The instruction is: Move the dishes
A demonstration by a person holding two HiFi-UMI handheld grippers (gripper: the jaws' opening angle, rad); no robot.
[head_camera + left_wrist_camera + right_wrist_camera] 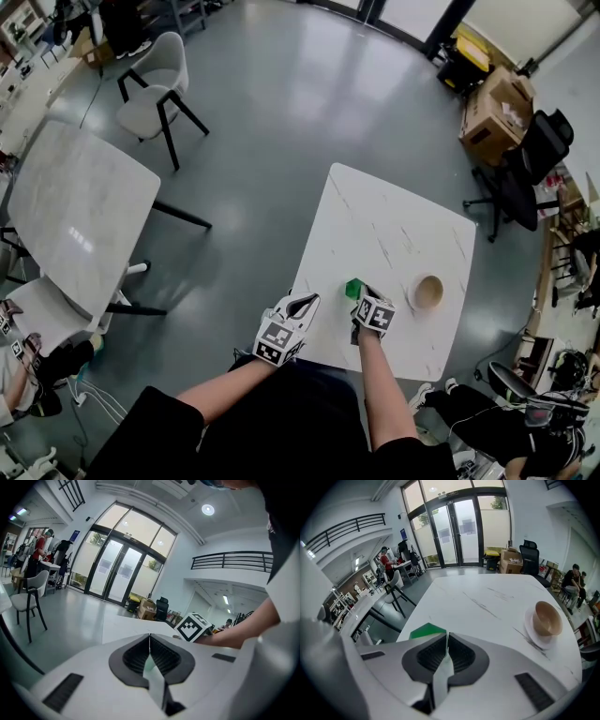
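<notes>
A tan bowl (427, 291) (547, 617) rests on a small white plate (413, 300) (530, 631) near the right front of the white marble table (394, 225) (478, 602). A small green object (352, 288) (425, 631) lies on the table just beyond my right gripper (362, 295) (446, 637), whose jaws are shut with nothing between them. My left gripper (306, 302) (149, 637) hovers at the table's near left edge, its pads pressed together and empty. In the left gripper view the right gripper's marker cube (193, 626) shows beside it.
A second marble table (75, 206) stands to the left with a white chair (155, 84) behind it. Cardboard boxes (497, 108) and a black office chair (525, 173) crowd the right side. People sit at the room's edges.
</notes>
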